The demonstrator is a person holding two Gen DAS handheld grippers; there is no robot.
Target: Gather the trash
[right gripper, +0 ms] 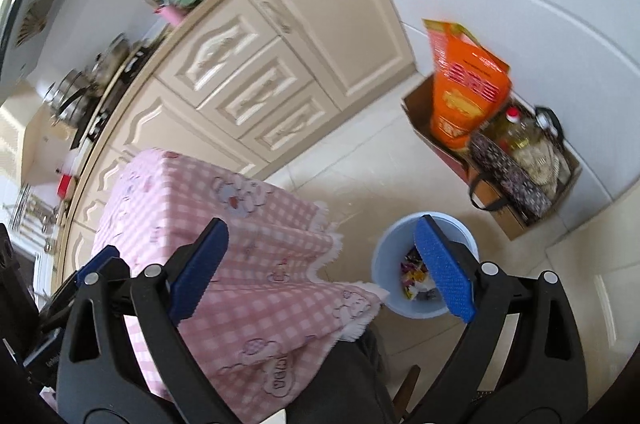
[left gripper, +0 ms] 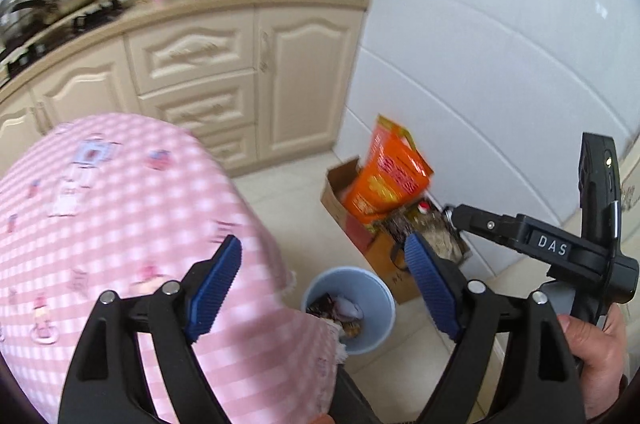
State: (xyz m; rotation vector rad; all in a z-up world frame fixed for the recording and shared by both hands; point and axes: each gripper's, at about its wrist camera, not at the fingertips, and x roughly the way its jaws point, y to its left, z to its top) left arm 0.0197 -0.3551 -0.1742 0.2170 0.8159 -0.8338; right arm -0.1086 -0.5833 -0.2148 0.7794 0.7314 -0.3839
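A pale blue trash bin [left gripper: 352, 308] stands on the tiled floor beside a table under a pink checked cloth [left gripper: 120, 224]. Crumpled wrappers [left gripper: 340, 310] lie inside the bin. My left gripper [left gripper: 324, 258] hangs high above the table's edge and the bin, open, nothing between its blue pads. From the right wrist, the same bin [right gripper: 400, 288] holds colourful scraps [right gripper: 416, 278]. My right gripper [right gripper: 320, 238] is open and empty too, above the cloth's corner [right gripper: 260, 244]. The right gripper's black body and a hand [left gripper: 596, 356] show at the lower right of the left wrist view.
A cardboard box [right gripper: 516, 212] against the white wall holds an orange bag [right gripper: 464, 92], a bottle and a dark patterned bag. Cream kitchen cabinets [left gripper: 240, 84] run behind the table, with bottles, a green appliance and pans on the counter. A dark trouser leg [right gripper: 344, 380] is below.
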